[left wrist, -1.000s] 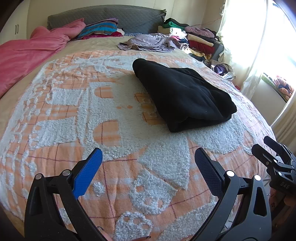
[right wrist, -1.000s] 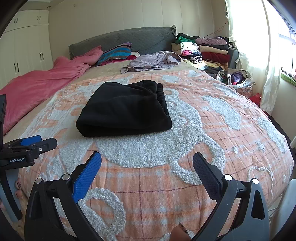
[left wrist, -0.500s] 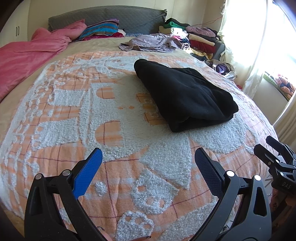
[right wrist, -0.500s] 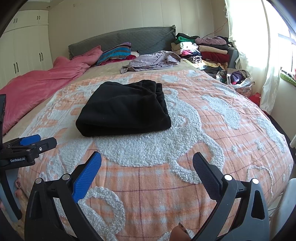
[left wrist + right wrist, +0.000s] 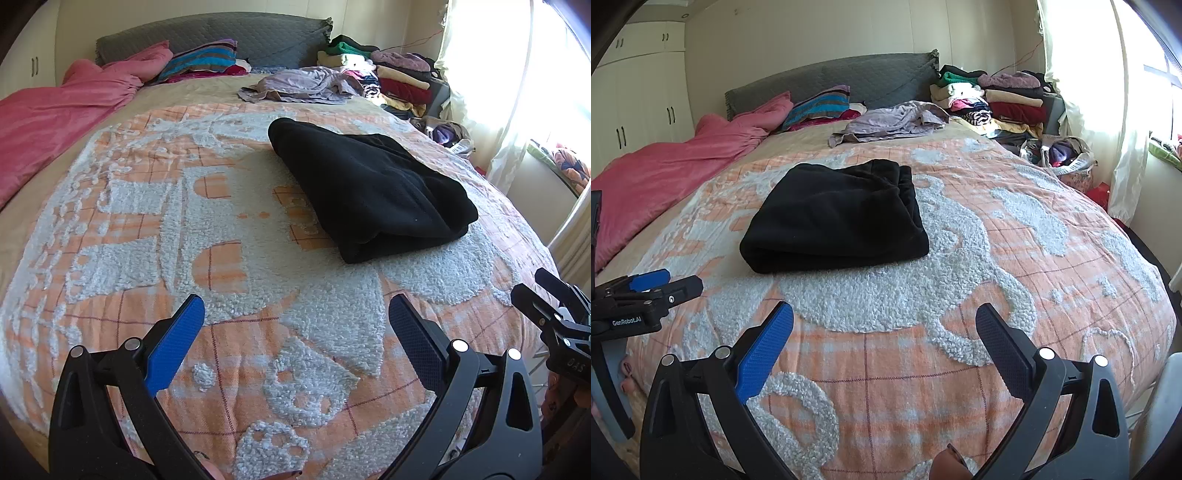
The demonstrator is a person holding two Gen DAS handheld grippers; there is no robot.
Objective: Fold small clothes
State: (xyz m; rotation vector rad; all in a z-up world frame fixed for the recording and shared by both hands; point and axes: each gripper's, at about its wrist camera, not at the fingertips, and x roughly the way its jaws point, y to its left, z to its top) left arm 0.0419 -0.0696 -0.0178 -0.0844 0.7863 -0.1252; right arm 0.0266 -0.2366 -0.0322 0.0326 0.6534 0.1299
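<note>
Left-wrist view: left tongs (image 5: 295, 328) spread wide, nothing between the pads, hovering over the near edge of the bed (image 5: 110, 229), which is covered w/ an orange-and-white tufted blanket (image 5: 236, 266). Black garment (image 5: 369, 188), folded into a thick rectangle, lies flat on the blanket at approx. 1 o'clock from the left tongs, well apart from them. Right tongs (image 5: 550, 299) enter at 3 o'clock, low, fingers apart, holding nothing. Right-wrist view: right tongs (image 5: 884, 328) likewise spread and empty; black garment (image 5: 838, 218) at approx. 11 o'clock, folded edge facing the camera, not touched by either tool. Left tongs (image 5: 665, 282) visible at 9 o'clock, beside the bed edge, fingers parted. Background, 12 o'clock: grey headboard (image 5: 831, 85); striped pillow (image 5: 820, 107) against it; lilac garment (image 5: 894, 122), crumpled, near the head of the bed. Pink duvet (image 5: 665, 166) bunched along the 10 o'clock side. Stack of folded clothes (image 5: 993, 99) at 1 o'clock beyond the bed, next to the curtain (image 5: 1082, 92). White wardrobe (image 5: 635, 92) at 10 o'clock, far wall.
</note>
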